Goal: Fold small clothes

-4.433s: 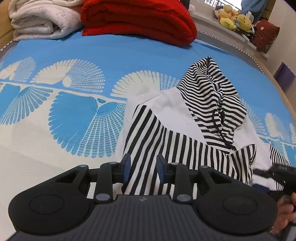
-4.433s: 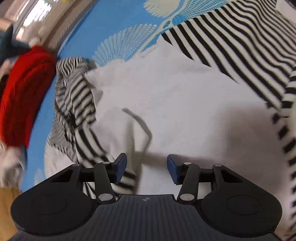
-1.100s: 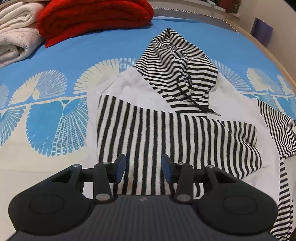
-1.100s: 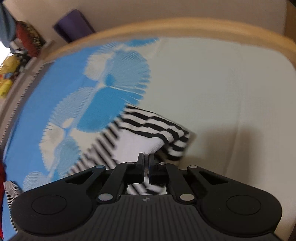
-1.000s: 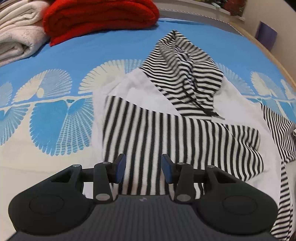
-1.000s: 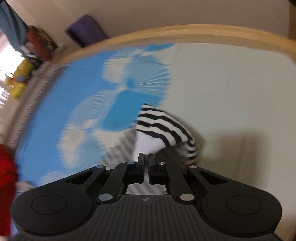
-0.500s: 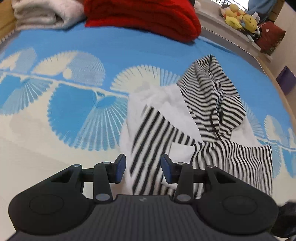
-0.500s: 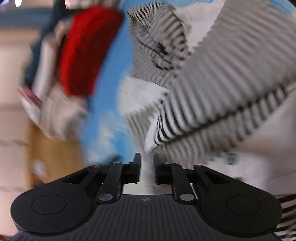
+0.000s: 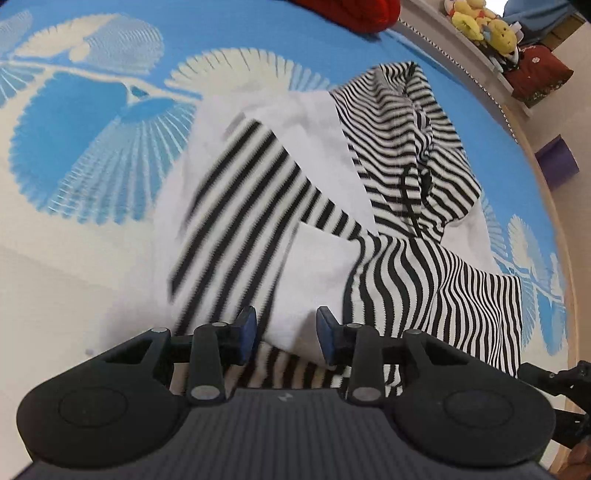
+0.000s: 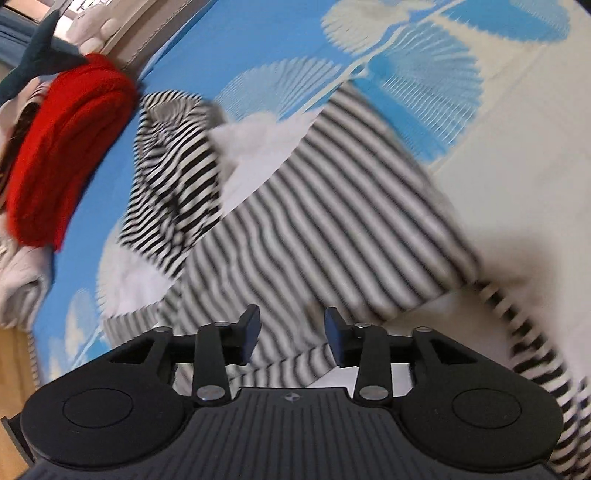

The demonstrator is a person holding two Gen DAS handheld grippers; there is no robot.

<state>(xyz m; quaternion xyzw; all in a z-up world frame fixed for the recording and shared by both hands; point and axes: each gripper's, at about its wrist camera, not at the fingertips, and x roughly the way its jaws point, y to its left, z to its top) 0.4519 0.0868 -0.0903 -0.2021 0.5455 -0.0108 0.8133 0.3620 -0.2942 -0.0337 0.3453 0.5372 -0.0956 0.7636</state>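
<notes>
A small black-and-white striped hoodie [image 9: 332, 206] with a white body lies on the blue patterned bedspread [image 9: 92, 110]. Its hood [image 9: 406, 122] points to the far side, and both striped sleeves are folded across the body. My left gripper [image 9: 284, 338] is open and empty, just above the hoodie's near edge. My right gripper [image 10: 290, 339] is open and empty over the folded striped sleeve [image 10: 332, 229]; that view is blurred. The right gripper's body shows at the left wrist view's right edge [image 9: 561, 384].
A folded red blanket [image 10: 66, 155] and white folded blankets [image 10: 18, 280] lie beyond the hood. Plush toys [image 9: 480, 22] sit on a ledge past the bed. The bed's wooden edge [image 9: 569, 295] curves along the right, with a purple box [image 9: 557, 166] beyond it.
My right gripper carried the right sleeve across the hoodie's body and opened, letting it go. The left gripper moved closer over the hoodie and stayed open.
</notes>
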